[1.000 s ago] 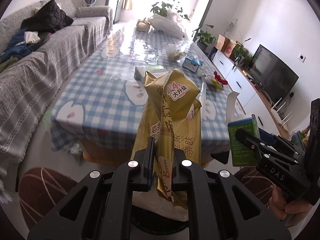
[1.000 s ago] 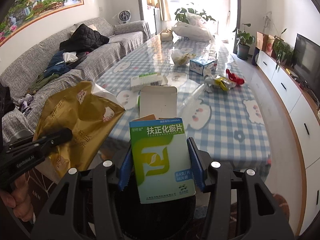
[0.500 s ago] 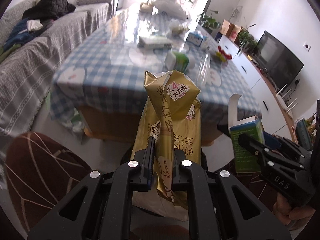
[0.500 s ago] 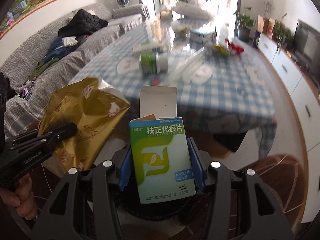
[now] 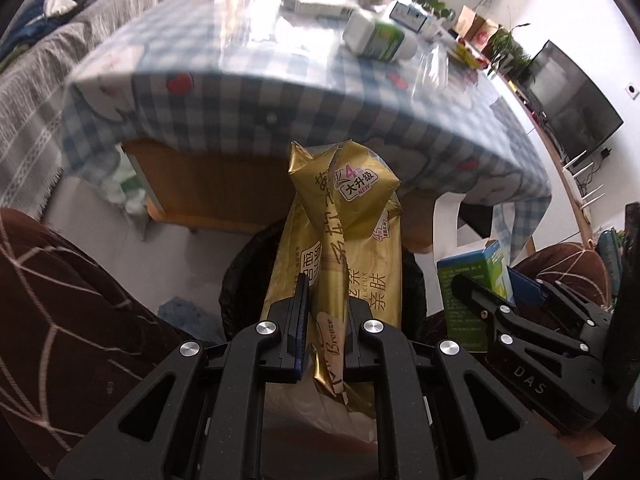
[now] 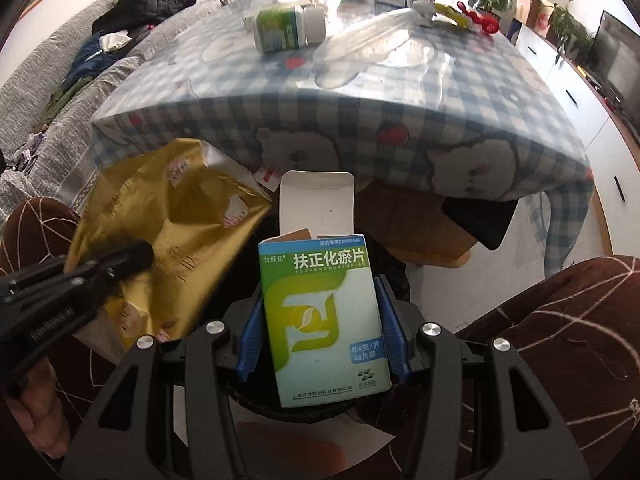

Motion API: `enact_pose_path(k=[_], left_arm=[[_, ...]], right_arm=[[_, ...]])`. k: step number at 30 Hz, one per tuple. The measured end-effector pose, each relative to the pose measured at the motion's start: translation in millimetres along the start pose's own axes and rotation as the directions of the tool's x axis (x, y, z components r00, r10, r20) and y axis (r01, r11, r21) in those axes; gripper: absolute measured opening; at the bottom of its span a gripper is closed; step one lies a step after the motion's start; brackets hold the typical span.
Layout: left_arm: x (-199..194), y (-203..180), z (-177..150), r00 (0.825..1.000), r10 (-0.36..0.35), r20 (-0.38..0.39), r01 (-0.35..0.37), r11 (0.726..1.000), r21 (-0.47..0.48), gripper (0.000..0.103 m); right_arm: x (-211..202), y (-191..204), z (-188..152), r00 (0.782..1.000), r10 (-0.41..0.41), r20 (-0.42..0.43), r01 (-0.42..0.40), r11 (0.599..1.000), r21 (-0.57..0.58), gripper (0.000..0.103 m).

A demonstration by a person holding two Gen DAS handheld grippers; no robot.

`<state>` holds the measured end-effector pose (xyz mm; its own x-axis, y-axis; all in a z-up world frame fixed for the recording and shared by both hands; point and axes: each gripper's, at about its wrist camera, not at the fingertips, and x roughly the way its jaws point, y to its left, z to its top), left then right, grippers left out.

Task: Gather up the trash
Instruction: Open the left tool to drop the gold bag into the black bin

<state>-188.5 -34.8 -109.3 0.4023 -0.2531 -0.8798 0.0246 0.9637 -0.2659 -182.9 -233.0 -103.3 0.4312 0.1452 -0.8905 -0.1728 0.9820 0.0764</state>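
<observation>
My left gripper (image 5: pixel 325 322) is shut on a crumpled gold tissue wrapper (image 5: pixel 348 236), which stands up between its fingers. The same gold wrapper (image 6: pixel 168 240) shows at the left of the right wrist view, pinched by the left gripper (image 6: pixel 136 256). My right gripper (image 6: pixel 320 316) is shut on a green and white medicine box (image 6: pixel 322 320) with its top flap open. That box (image 5: pixel 474 276) and the right gripper (image 5: pixel 472 284) appear at the right of the left wrist view. Both items hang over a black-lined trash bin (image 5: pixel 240 280) on the floor below the table edge.
A checked-cloth table (image 6: pixel 360 120) rises ahead, carrying a green and white bottle (image 6: pixel 286 28), clear plastic wrap (image 6: pixel 372 48) and other items. Brown patterned rugs (image 5: pixel 72 300) lie on both sides of the bin. A grey sofa (image 6: pixel 80 60) runs along the left, a TV (image 5: pixel 576 108) at right.
Both grippers have dropped from above the tabletop to below its edge, still gripping the wrapper and the box. The bin and rugs have come into view beneath them.
</observation>
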Motion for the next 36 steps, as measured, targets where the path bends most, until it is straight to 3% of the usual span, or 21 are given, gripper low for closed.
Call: enact_pose_path(k=[8,25,28,30,36], left_arm=[[28,-2,1,0.998,0.032,-0.05,-0.032,0.999,-0.007,0.01],[74,-35,1,0.992,0.055,-0.11,-0.049,0.997,0.062,0.012],[80,-39,-2,0.991,0.053,-0.121,-0.043,0.996,0.083,0.019],[78,-40,-4,0.992,0.044,-0.119,-0.033,0.995,0.093,0.034],[57,-30,-4,0.996,0.066,-0.066,-0.06,0.994,0.087,0.063]], right_arm=[[18,-1,0,0.999,0.005,-0.045,-0.004,1.0,0.03,0.048],[4,-33,3,1.0,-0.029,-0.009,0.03,0.994,0.109,0.048],[2,-36,2,0.999,-0.034,-0.005,0.035,0.993,0.115,0.048],[1,-37,1,0.999,-0.041,0.0,0.04,0.992,0.119,0.048],[-1,-31,0,0.999,-0.049,0.005,0.048,0.993,0.111,0.049]])
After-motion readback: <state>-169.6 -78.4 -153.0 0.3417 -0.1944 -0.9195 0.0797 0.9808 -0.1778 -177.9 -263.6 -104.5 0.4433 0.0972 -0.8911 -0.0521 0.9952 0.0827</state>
